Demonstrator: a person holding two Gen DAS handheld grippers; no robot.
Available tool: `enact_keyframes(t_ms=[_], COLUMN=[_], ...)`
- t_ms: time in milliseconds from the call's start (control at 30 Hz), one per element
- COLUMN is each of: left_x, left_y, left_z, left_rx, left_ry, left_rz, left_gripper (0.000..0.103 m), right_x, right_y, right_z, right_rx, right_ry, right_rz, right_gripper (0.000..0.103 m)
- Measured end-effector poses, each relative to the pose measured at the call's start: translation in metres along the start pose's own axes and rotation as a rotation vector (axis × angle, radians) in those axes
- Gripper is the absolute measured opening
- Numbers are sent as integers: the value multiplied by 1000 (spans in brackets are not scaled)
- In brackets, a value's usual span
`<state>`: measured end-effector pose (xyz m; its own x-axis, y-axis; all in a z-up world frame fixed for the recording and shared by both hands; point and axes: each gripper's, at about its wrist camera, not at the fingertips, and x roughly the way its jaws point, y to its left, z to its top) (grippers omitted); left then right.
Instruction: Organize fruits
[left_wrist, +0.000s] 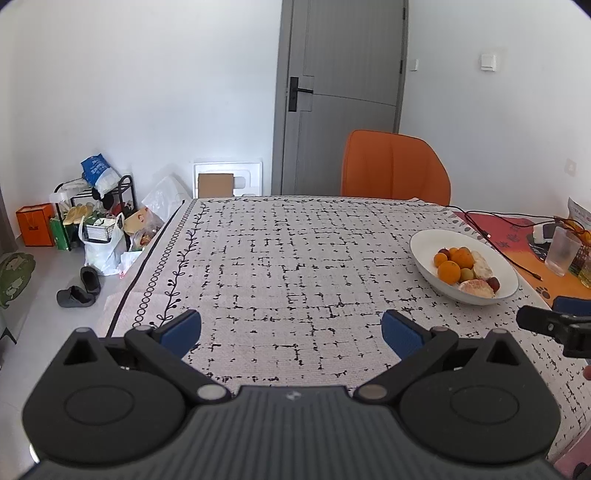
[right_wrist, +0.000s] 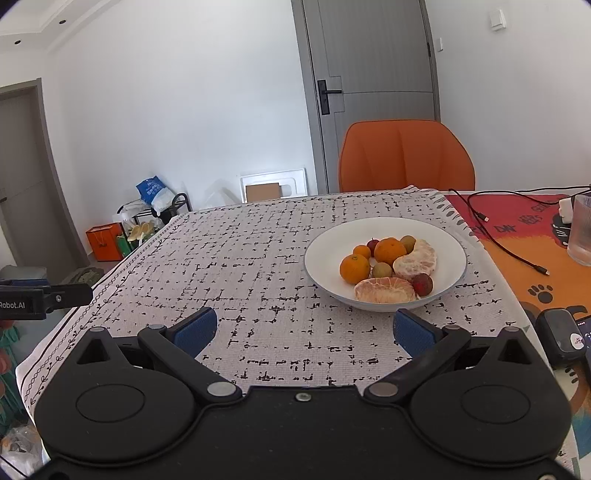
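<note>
Right gripper (right_wrist: 303, 330), blue pads spread apart and empty, above the patterned tablecloth (right_wrist: 258, 266). Left gripper (left_wrist: 291, 328), likewise apart and empty; its side reads "Robot.AI" in the right view. Just ahead of the right gripper, a white plate (right_wrist: 448, 254) holds oranges (right_wrist: 354, 268), peeled segments (right_wrist: 384, 290) and small red and green fruits.

The ribbed glass (right_wrist: 583, 230) is cut off at three o'clock in the right wrist view. The black device (right_wrist: 561, 334) at four o'clock is partly hidden by the gripper body. A small purple fruit (right_wrist: 372, 245) is half concealed behind the largest orange (right_wrist: 389, 251). The shoe rack (left_wrist: 94, 206) contents at nine o'clock cannot be made out.
</note>
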<state>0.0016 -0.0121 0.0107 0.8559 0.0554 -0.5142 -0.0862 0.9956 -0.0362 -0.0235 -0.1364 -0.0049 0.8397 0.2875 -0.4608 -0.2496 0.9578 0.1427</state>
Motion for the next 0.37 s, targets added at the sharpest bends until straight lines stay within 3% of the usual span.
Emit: enact_keyframes(t_ms=[367], left_x=[0], left_y=[-4], left_z=[-1], left_rx=[3], left_ry=[-1], left_rz=[-4], left_gripper=[103], right_x=[2], right_y=[1], right_z=[-1], right_rx=[-3], right_ry=[8], right_rz=[-4], right_gripper=[103])
